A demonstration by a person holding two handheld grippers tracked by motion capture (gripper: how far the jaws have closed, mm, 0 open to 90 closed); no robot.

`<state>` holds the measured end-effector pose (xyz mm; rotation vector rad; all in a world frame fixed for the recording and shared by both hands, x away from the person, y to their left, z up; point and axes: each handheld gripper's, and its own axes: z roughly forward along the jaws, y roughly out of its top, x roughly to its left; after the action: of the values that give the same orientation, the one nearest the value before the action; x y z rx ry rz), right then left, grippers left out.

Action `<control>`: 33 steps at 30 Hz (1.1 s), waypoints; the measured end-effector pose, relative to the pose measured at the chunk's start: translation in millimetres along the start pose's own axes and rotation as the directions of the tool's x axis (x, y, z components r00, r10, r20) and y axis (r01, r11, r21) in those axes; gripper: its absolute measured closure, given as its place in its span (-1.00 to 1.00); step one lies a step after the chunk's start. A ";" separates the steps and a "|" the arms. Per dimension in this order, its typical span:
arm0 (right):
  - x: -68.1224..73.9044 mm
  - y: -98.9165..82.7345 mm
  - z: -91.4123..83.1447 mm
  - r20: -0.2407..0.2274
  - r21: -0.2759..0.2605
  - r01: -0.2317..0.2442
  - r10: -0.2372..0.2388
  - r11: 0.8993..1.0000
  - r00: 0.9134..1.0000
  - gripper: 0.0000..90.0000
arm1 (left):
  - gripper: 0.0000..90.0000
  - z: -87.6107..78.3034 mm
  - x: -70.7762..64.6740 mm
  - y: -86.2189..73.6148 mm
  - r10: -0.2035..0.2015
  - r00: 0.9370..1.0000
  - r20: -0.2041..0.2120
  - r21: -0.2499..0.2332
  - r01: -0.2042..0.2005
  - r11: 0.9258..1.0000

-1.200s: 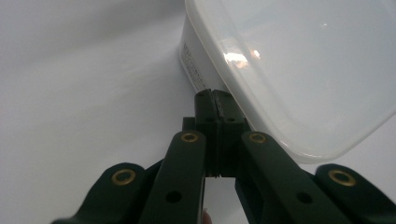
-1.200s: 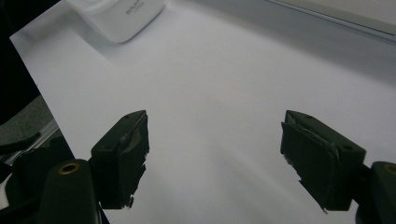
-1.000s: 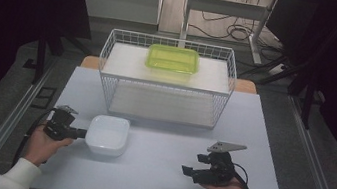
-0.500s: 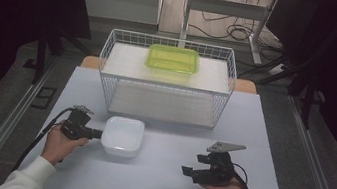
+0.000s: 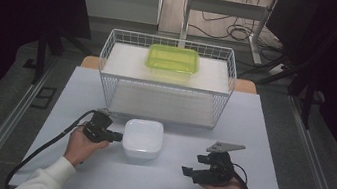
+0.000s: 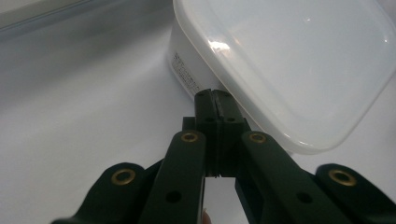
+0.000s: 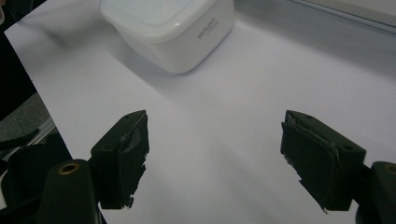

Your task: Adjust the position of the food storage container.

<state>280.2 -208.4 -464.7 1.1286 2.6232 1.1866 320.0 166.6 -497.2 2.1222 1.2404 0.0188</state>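
A white table (image 5: 251, 137) carries a wire rack (image 5: 166, 81) at 12 o'clock and a white lidded box (image 5: 143, 139) near centre, toward 7; a green tub (image 5: 173, 59) sits on the rack's top shelf

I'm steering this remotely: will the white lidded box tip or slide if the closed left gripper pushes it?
The white box looks low, wide and flat-based, so it should slide, not tip. The table looks smooth, so it may skid easily. The left hand-held gripper touches near one corner, so the box may swivel.
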 end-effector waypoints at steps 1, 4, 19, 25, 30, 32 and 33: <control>0.0 -0.1 0.2 0.000 0.001 0.000 0.000 1.000 1.000 -0.48 | 0.99 2.3 -2.3 2.0 0.001 1.000 0.005 -0.001 -0.001 1.000; 0.2 -0.2 0.5 0.001 0.004 0.003 -0.003 1.000 1.000 -0.48 | 0.99 8.7 -8.2 7.9 -0.003 1.000 0.022 -0.006 0.003 1.000; -1.4 -0.9 -1.3 0.004 -0.003 -0.006 0.006 1.000 1.000 -0.48 | 0.98 -1.6 -18.5 10.9 0.024 0.999 0.031 -0.065 -0.021 0.998; -2.9 -2.3 -1.1 0.015 -0.019 -0.011 0.011 1.000 1.000 -0.51 | 0.88 -28.2 -23.3 -6.6 0.035 0.999 0.039 -0.138 -0.029 0.990; -2.0 -3.4 -1.6 0.039 -0.048 -0.011 0.013 0.999 0.999 -0.56 | 0.50 -47.8 -22.0 -17.6 0.017 0.999 0.038 -0.176 -0.010 0.984; -1.5 -3.7 -2.3 0.039 -0.060 -0.007 0.009 0.998 0.999 -0.58 | 0.22 -53.5 -20.5 -21.2 -0.004 0.999 0.053 -0.191 0.014 0.981; -1.1 -3.9 -2.4 0.042 -0.070 -0.006 0.009 0.997 0.999 -0.59 | -0.02 -58.1 -19.4 -24.1 -0.037 0.997 0.073 -0.205 0.051 0.977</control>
<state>277.9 -212.4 -465.9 1.1389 2.5277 1.2322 271.7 190.6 -459.5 1.9009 1.1910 0.0526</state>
